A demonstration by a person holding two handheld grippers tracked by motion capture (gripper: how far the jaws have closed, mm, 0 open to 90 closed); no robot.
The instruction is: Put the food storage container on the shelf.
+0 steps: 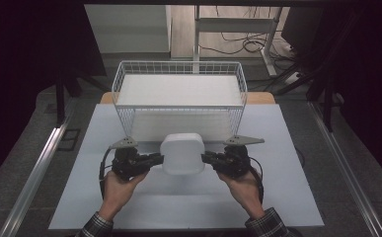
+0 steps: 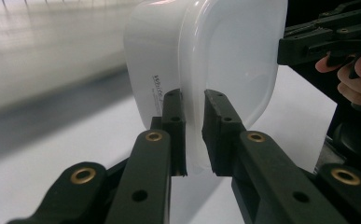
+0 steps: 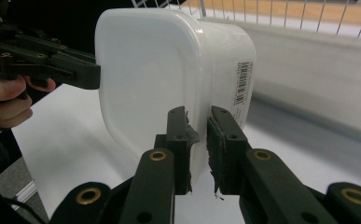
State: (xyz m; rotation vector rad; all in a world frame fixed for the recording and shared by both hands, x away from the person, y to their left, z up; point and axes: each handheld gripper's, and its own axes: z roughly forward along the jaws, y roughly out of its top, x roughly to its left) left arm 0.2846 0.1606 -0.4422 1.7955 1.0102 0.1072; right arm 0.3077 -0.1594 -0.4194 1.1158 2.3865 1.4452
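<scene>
A white plastic container with rounded corners hangs between both grippers, in front of the wire basket. My left gripper is shut on its left rim; in the left gripper view the jaws clamp the rim of the container at my left gripper. My right gripper is shut on the opposite rim; the right gripper view has the jaws pinching the container at my right gripper, near a barcode label.
The white wire basket stands at the far middle of the pale table mat, with a white liner inside. A table frame and cables lie on the floor beyond. Bare mat lies to both sides and in front of the hands.
</scene>
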